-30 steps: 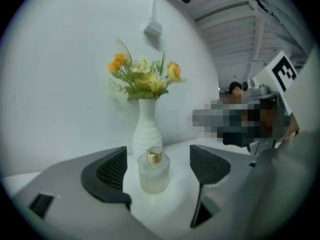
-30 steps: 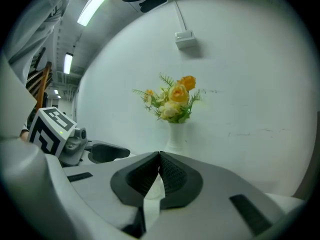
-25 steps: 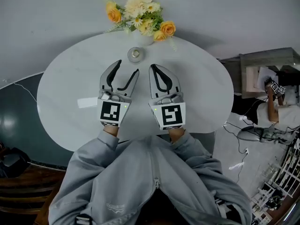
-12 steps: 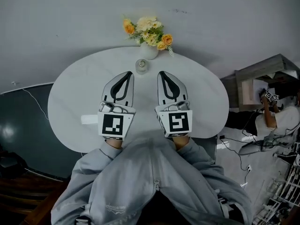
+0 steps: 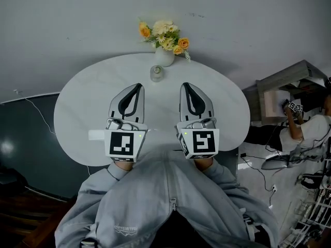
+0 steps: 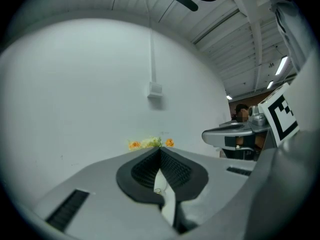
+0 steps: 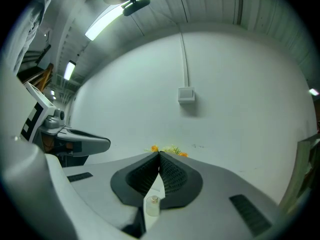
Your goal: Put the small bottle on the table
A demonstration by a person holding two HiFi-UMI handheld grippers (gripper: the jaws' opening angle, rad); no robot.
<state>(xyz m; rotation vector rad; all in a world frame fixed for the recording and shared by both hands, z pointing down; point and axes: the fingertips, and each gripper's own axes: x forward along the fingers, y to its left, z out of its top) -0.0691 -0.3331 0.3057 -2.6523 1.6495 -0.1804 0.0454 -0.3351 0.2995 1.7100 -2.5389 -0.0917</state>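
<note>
Head view: small bottle stands upright, clear.

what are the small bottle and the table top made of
small bottle: seems to be clear glass or clear plastic, as the body looks see-through and pale; which of the two can't be told from here.
table: smooth white top with a soft sheen, perhaps stone or laminate; it shows no grain or seams.
</note>
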